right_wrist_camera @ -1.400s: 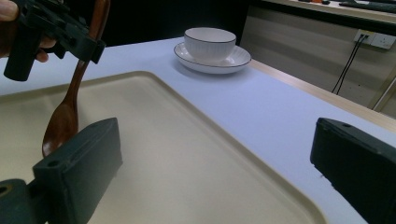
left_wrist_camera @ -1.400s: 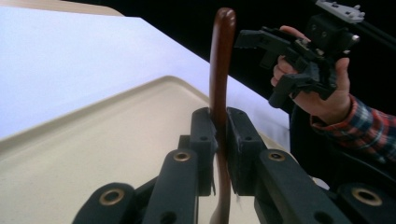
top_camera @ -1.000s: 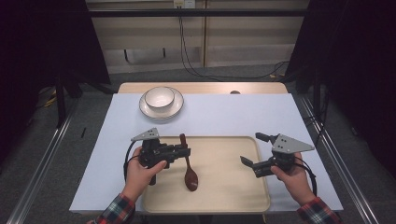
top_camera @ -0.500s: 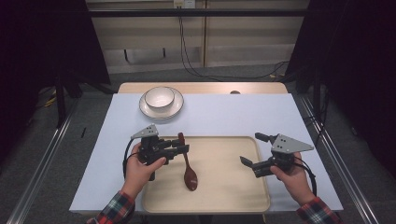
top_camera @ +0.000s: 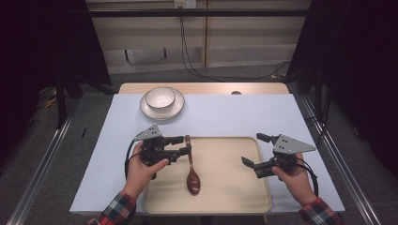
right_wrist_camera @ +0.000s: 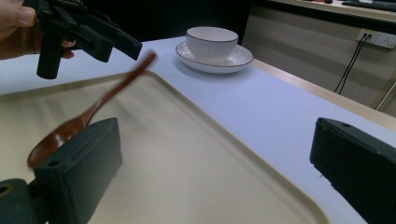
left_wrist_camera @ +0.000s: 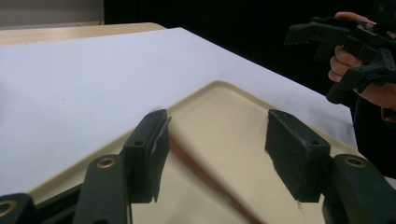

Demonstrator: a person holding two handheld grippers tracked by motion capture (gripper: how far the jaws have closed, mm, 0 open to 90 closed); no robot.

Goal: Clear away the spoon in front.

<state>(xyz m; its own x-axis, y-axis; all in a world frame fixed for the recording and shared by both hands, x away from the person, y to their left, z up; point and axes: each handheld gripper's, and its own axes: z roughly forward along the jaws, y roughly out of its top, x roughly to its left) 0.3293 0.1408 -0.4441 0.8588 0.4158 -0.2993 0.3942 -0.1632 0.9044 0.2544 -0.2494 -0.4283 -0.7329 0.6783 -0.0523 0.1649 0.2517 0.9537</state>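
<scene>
A brown wooden spoon (top_camera: 191,168) lies along the left part of a beige tray (top_camera: 225,178), handle end over the far rim, bowl toward the near edge. My left gripper (top_camera: 184,145) is open around the upper handle. In the left gripper view the blurred handle (left_wrist_camera: 205,179) runs between the jaws, close to the left pad (left_wrist_camera: 156,144). My right gripper (top_camera: 251,149) is open at the tray's right rim, nothing between its jaws. In the right gripper view (right_wrist_camera: 217,135) the spoon (right_wrist_camera: 98,105) looks blurred and slanted below the left gripper (right_wrist_camera: 84,32).
A white bowl (top_camera: 160,98) sits on a white saucer (top_camera: 164,112) at the far left of the pale blue table cover (top_camera: 244,115). A bare wooden strip (top_camera: 202,88) runs along the table's far edge. Dark curtains and floor cables lie beyond.
The spoon has shifted slightly toward the near edge and is now motion-blurred in both gripper views. Both hands have stayed almost where they were.
</scene>
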